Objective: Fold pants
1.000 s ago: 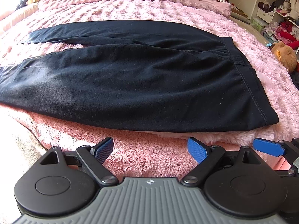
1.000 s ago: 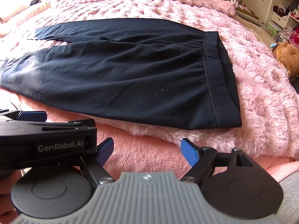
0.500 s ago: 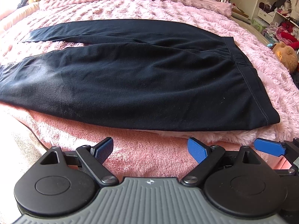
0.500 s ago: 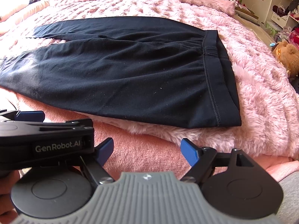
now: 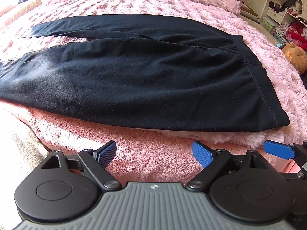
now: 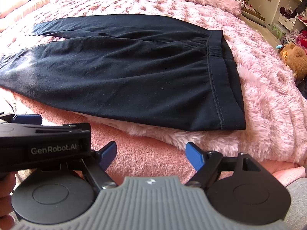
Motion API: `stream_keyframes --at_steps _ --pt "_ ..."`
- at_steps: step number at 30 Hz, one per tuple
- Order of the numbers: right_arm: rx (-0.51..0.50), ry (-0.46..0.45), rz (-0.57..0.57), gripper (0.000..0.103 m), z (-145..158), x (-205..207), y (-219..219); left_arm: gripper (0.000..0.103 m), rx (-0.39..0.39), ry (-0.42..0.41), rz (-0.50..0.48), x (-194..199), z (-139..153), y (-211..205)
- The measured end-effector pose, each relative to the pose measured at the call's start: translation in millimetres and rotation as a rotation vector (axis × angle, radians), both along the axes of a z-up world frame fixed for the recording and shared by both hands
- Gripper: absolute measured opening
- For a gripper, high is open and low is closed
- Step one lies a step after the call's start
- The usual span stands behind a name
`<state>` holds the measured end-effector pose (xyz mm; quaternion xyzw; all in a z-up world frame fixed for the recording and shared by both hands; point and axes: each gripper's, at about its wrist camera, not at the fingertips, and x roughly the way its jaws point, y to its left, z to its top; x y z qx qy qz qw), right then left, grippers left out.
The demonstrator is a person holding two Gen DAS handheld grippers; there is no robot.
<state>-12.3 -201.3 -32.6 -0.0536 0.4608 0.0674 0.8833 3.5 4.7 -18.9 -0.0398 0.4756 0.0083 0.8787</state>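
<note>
**Black pants lie flat on the bed, both claws spread and empty**

The pants (image 5: 145,80) are black, of a soft matte cloth, and lie spread out on a bed covered by a fluffy pink blanket (image 5: 153,3). They lie sideways to the cameras: the waistband (image 6: 220,72) is toward the right side of the bed, and the two legs run off to the left. The legs part into a narrow V near the left, with a strip of pink blanket showing between them. The nearer leg is broad and mostly smooth, with a pale sheen where light falls on it at the left. Soft wrinkles gather in the cloth just beside the waistband, which has a stitched seam along it. The near corner of the waistband rests close to the near edge of the bed, over the shaggy rim of the blanket. A brown stuffed toy (image 6: 293,59) sits off the right side of the bed.

The left claw (image 5: 154,153) hangs at the near edge of the bed, short of the pants. Its blue pads (image 5: 106,152) stand wide apart, with nothing between them, and touch no cloth.

The right claw (image 6: 151,154) is just beside it, to its right, also short of the pants. Its pads (image 6: 193,158) are likewise spread wide and hold nothing. In the right wrist view the left claw's black body crosses the lower left corner.
</note>
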Motion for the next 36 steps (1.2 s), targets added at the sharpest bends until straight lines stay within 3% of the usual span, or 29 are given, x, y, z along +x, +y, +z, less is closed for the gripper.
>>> stream_keyframes --at_steps 36 --pt "0.029 -0.021 0.003 0.075 1 0 -1 0.103 -0.07 0.035 -0.006 5 -6 11"
